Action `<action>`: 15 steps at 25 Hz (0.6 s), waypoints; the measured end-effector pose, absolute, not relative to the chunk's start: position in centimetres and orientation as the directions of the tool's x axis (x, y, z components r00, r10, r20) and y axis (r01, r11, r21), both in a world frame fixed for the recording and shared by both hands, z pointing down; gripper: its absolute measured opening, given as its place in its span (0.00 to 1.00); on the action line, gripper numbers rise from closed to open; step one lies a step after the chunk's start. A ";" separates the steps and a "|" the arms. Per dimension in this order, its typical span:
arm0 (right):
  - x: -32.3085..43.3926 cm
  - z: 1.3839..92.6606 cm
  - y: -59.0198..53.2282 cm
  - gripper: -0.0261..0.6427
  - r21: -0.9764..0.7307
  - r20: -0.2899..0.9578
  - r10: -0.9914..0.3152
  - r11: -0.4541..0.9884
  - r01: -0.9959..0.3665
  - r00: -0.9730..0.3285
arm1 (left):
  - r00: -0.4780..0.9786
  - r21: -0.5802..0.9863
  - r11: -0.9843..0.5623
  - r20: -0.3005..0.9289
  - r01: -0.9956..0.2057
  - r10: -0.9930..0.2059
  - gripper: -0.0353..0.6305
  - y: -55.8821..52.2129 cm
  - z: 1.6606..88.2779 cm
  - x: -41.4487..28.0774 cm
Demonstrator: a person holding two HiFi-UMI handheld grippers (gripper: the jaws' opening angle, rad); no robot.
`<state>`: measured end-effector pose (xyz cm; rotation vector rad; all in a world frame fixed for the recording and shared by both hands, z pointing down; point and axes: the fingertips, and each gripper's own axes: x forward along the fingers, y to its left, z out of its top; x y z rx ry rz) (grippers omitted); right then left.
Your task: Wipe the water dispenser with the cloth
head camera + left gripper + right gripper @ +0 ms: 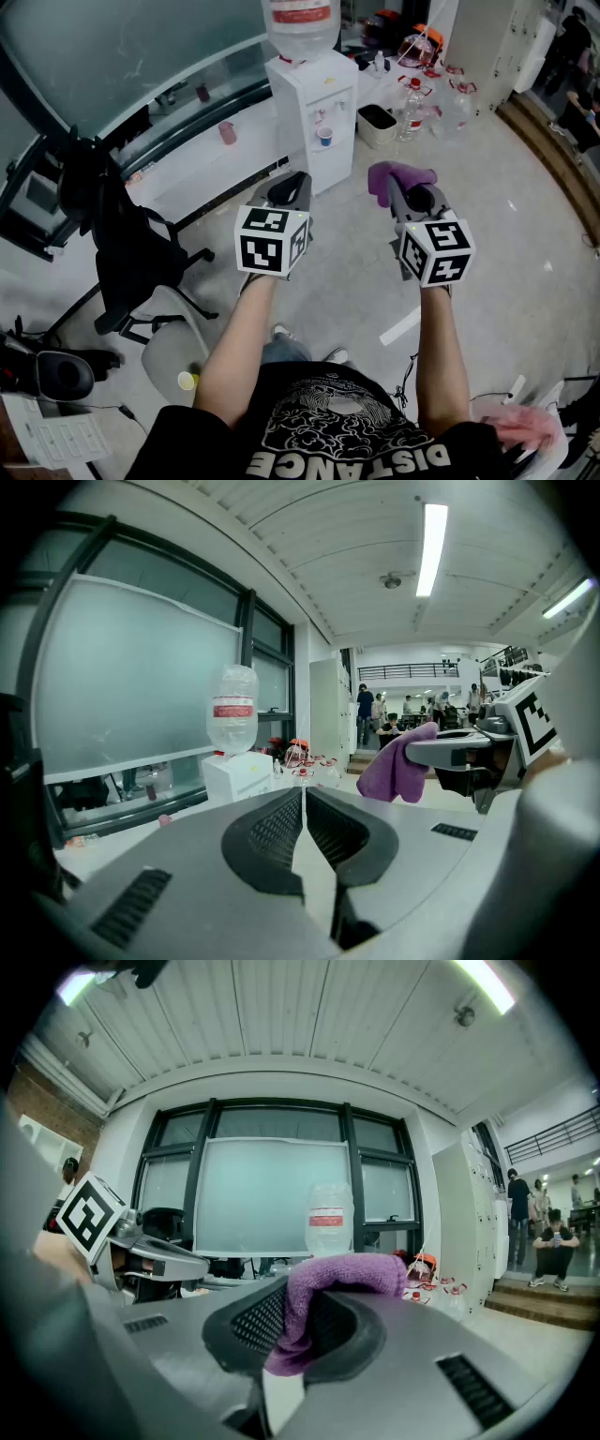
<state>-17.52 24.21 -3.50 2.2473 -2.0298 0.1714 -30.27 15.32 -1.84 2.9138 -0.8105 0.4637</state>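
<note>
Since the cloth [339, 1277] is clamped in your right gripper [286, 1326], that is the hand that has to reach the target. The jaws are closed on a fold of it. The rest bunches up over the tips and spills forward and to the right of them, so the fabric leads the jaws. Your left gripper [303, 810] carries nothing: its 2 pads meet along a thin seam with no gap to speak of. It is level with the right one, just off to the left of the right jaws, and they are apart, not touching.

Beyond both sets of tips, the water dispenser [314, 112] stands well apart across open floor. From the right jaws it lies almost straight ahead, its bottle [328, 1215] rising directly above the cloth's hump. From the left jaws it sits ahead and to the left of the seam. Its long axis is vertical: a tall white cabinet with the bottle upended on top and a cup [325, 136] at the taps on the front face.

I judge that the wipe has not yet begun. The coming move looks like a straight push forward along the right jaws' own line, then strokes up and down the cabinet's tall faces. Neither hand looks clearly closer, but only the right can wipe.
</note>
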 end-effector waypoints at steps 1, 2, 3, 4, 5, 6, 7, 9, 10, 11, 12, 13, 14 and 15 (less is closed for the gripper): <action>-17.4 -3.3 24.1 0.11 0.001 0.158 -0.982 -0.103 -0.995 0.102 | 0.815 -0.003 -0.858 0.311 -0.513 -0.489 0.11 15.2 -1.7 -30.0; -17.2 -3.1 24.0 0.11 -0.004 0.160 -0.982 -0.105 -0.994 0.103 | 0.816 -0.004 -0.860 0.313 -0.511 -0.486 0.11 15.2 -1.7 -29.8; -17.0 -2.9 23.8 0.11 -0.008 0.162 -0.981 -0.107 -0.994 0.104 | 0.817 -0.006 -0.861 0.314 -0.508 -0.484 0.11 15.1 -1.6 -29.6; -16.8 -2.8 23.6 0.11 -0.012 0.163 -0.981 -0.107 -0.994 0.104 | 0.817 -0.008 -0.862 0.315 -0.507 -0.483 0.11 14.9 -1.5 -29.3; -16.6 -2.6 23.3 0.11 -0.017 0.164 -0.981 -0.106 -0.994 0.102 | 0.817 -0.008 -0.863 0.315 -0.506 -0.482 0.11 14.7 -1.5 -29.0; -16.5 -2.5 23.1 0.11 -0.020 0.164 -0.981 -0.104 -0.994 0.099 | 0.817 -0.008 -0.863 0.316 -0.505 -0.481 0.11 14.5 -1.4 -28.7; -16.3 -2.4 22.8 0.11 -0.022 0.165 -0.982 -0.101 -0.995 0.096 | 0.818 -0.007 -0.863 0.317 -0.504 -0.480 0.11 14.2 -1.4 -28.4; -15.9 -2.1 22.1 0.11 -0.024 0.170 -0.981 -0.096 -0.995 0.090 | 0.819 -0.003 -0.865 0.319 -0.502 -0.477 0.11 13.6 -1.1 -27.7; -15.7 -1.9 21.8 0.11 -0.024 0.173 -0.981 -0.094 -0.995 0.089 | 0.820 0.000 -0.866 0.321 -0.500 -0.474 0.11 13.3 -1.0 -27.2; -15.3 -1.8 21.4 0.11 -0.026 0.176 -0.980 -0.094 -0.995 0.088 | 0.821 0.002 -0.867 0.322 -0.498 -0.471 0.11 12.9 -0.8 -26.8; -15.0 -1.6 20.9 0.11 -0.027 0.178 -0.980 -0.093 -0.995 0.087 | 0.823 0.003 -0.869 0.323 -0.495 -0.468 0.11 12.5 -0.7 -26.3; -14.6 -1.4 20.4 0.11 -0.026 0.181 -0.980 -0.093 -0.995 0.087 | 0.824 0.002 -0.870 0.324 -0.493 -0.466 0.11 11.9 -0.6 -25.8; -14.1 -1.3 19.7 0.11 -0.025 0.183 -0.979 -0.093 -0.995 0.087 | 0.824 0.002 -0.871 0.323 -0.492 -0.465 0.11 11.2 -0.5 -25.3; -13.7 -1.2 18.9 0.11 -0.022 0.185 -0.979 -0.092 -0.996 0.086 | 0.825 0.003 -0.871 0.322 -0.492 -0.465 0.11 10.4 -0.4 -24.7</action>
